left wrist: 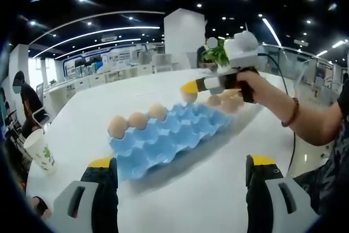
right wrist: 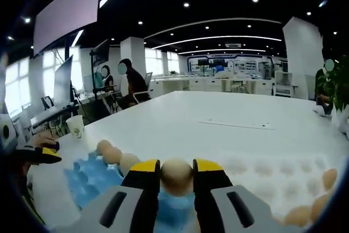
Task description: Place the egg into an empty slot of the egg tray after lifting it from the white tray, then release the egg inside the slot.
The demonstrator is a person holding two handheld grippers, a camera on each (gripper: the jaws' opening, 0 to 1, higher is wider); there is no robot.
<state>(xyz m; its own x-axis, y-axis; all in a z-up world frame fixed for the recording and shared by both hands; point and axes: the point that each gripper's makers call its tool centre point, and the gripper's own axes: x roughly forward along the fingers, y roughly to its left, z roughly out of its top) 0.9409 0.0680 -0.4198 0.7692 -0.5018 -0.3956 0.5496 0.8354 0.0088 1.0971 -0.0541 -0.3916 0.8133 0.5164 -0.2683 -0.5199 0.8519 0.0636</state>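
A blue egg tray (left wrist: 174, 132) lies on the white table with three brown eggs (left wrist: 138, 120) in a row along its far left edge. My right gripper (left wrist: 189, 89) reaches in from the right, shut on an egg (left wrist: 189, 97) that hangs over the blue tray's far corner. In the right gripper view the held egg (right wrist: 176, 178) sits between my right gripper's (right wrist: 176, 166) yellow-tipped jaws, above the blue egg tray (right wrist: 87, 181) and beside the white tray (right wrist: 262, 170). My left gripper (left wrist: 181, 162) stands wide open in front of the blue tray, holding nothing.
The white tray (left wrist: 232, 102) holds several eggs just beyond the blue one. A paper cup (left wrist: 40, 151) stands at the table's left edge, and a plant (left wrist: 217, 53) at the far side. People sit at a desk (right wrist: 122, 77) in the background.
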